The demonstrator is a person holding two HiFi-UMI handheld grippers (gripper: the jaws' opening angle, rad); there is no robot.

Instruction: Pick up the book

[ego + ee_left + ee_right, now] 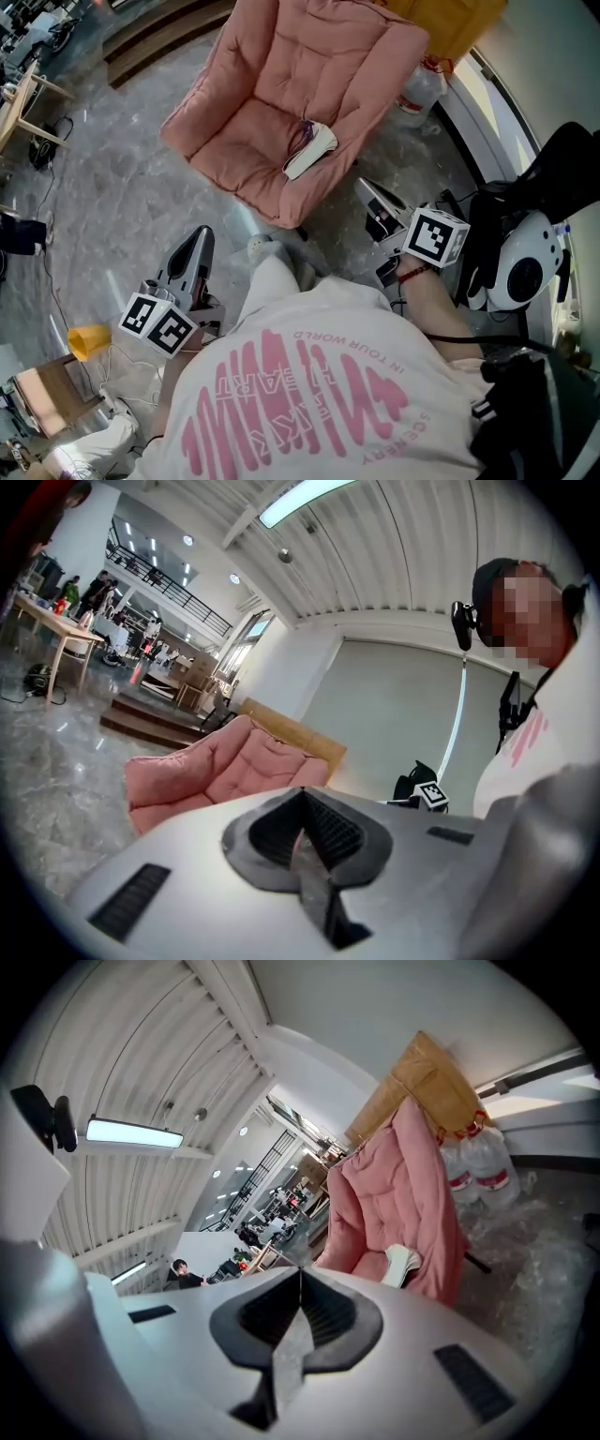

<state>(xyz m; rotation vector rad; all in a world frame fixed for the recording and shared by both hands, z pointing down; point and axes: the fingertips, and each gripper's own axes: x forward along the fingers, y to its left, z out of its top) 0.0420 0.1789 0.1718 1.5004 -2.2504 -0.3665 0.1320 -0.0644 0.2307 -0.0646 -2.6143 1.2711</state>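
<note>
Two grippers are held out in front of the person, one in each hand, and neither holds anything. The left gripper has its jaws pressed together; its own view shows only their dark ribbed pads meeting, with nothing caught between them. The right gripper is the same, jaws together and empty.

The book lies on the seat of a pink padded armchair, toward the seat's front edge. It is slightly splayed, with pale pages showing and a darker cover at its far end. It touches neither gripper. In the head view the right gripper's tip is near the chair's front corner, below and to the right of the book, while the left gripper is well apart from it, lower and to the left over the grey floor. The right gripper view shows the book as a pale wedge on the cushion beyond the closed jaws.

Behind the chair a brown board leans against the wall, with big water bottles beside it. A yellow cup sits on the floor near the left gripper. The person's white shirt with pink print fills the bottom of the head view.
</note>
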